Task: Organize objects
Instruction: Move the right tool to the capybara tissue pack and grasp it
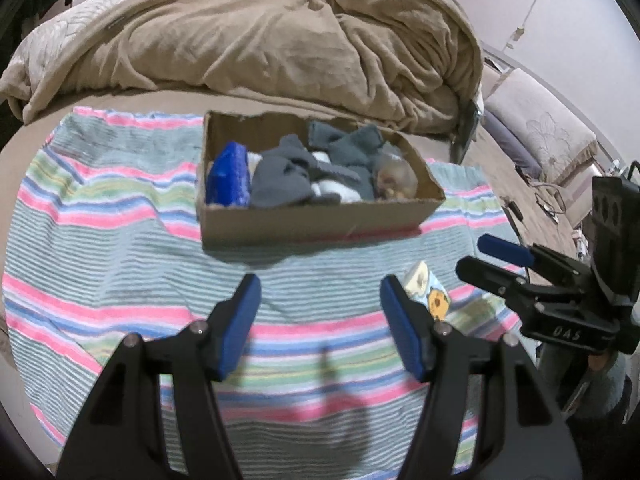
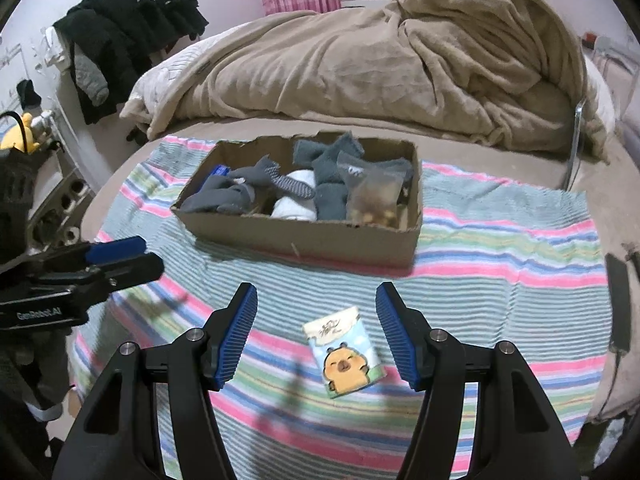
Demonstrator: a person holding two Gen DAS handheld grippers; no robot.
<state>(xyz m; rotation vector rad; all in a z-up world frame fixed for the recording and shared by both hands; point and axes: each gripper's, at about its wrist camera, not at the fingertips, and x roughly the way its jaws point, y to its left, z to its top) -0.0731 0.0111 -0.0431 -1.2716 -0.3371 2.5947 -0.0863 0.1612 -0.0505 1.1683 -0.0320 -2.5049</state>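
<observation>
A cardboard box [image 2: 304,236] stands on a striped towel [image 2: 500,248] on the bed. It holds grey socks [image 2: 332,184], a white roll [image 2: 294,200], a blue packet [image 1: 228,174] and a clear bag of snacks [image 2: 372,196]. A small tissue pack with a yellow cartoon animal [image 2: 344,350] lies on the towel in front of the box. My right gripper [image 2: 316,328] is open and empty, its jaws either side of the pack and above it. My left gripper [image 1: 320,320] is open and empty over bare towel, left of the pack [image 1: 426,290]. Each gripper shows in the other's view.
A rumpled beige blanket [image 2: 400,60] is heaped behind the box. Dark clothes [image 2: 132,24] hang at the far left. A black cable and charger [image 2: 618,300] lie at the towel's right edge. A cushioned seat [image 1: 540,136] stands right of the bed.
</observation>
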